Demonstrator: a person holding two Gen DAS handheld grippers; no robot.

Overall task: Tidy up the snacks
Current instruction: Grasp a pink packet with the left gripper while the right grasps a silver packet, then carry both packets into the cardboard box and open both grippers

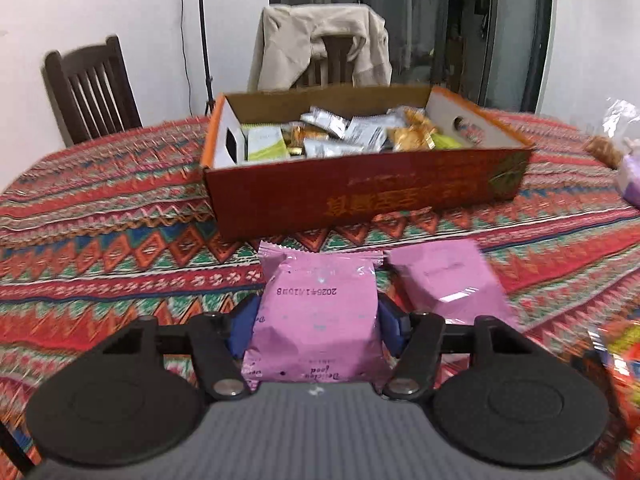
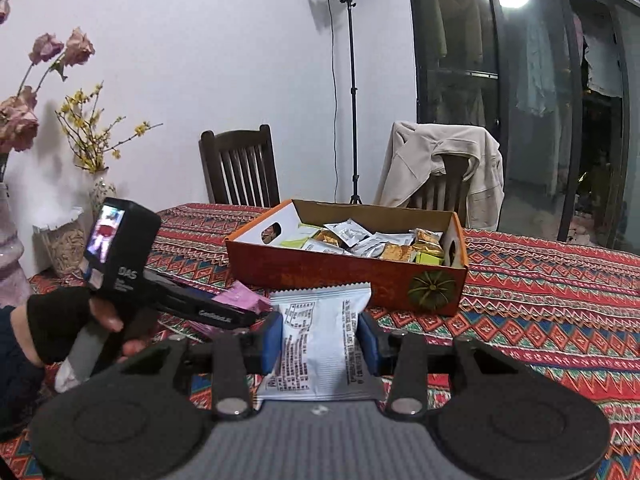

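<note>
Item: pink snack packet (image 1: 316, 320), lower centre of the left wrist view, on the tablecloth (image 1: 100, 248), blue pads of the left gripper (image 1: 318, 320) pressing its sides. Item: white packet (image 2: 320, 344), centre of the right wrist view, clamped in the right gripper (image 2: 320, 340). Destination: cardboard box (image 1: 360, 196), mid-frame, part-filled. Step, judged: pick-up finished. Next: lift both over the near wall, then release.

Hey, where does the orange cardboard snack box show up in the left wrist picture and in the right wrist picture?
Left wrist view: the orange cardboard snack box sits centre frame on the patterned tablecloth, beyond two pink packets.
Right wrist view: the box is centre frame, just right of middle, behind the white packet.
Shared landmark: the chair draped with a beige jacket behind the box.
</note>
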